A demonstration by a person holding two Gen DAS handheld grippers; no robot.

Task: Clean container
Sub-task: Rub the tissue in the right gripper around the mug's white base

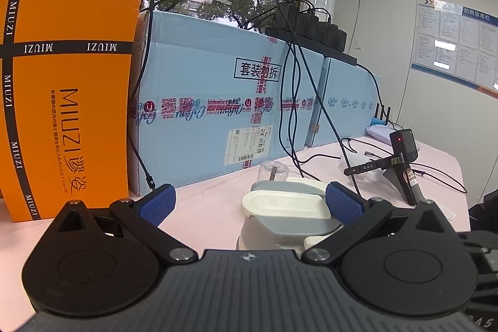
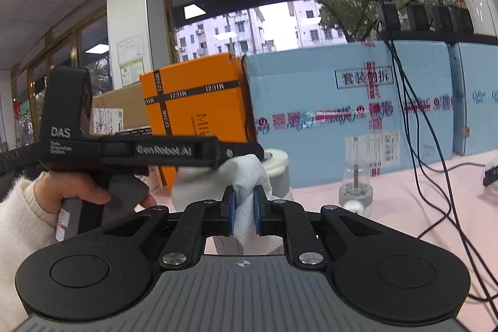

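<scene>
- Two grippers are showing, one per hand. Two grey-and-cream containers are standing on the pink tabletop [image 1: 202,207] — a near container [image 1: 286,217] with a cream lid and a second container [image 1: 289,187] just behind it carrying a clear dome.
- The left gripper [image 1: 250,204] is holding its blue fingers [image 1: 157,204] spread wide, gripping nothing. The near container is sitting between them, its lid against the right-hand pad.
- The right gripper [image 2: 245,209] is pinching a white paper towel [image 2: 246,176] with its fingers nearly closed — the towel is bunching up against the near container's side, below the left gripper's arm.
- One orange box [image 1: 68,101] is reading "MIUZI". Two pale blue cartons [image 1: 218,114] are carrying "kidswant" tape.
- The left gripper's body is reading "DAS" and "GenRobot.AI" in the right wrist view.
</scene>
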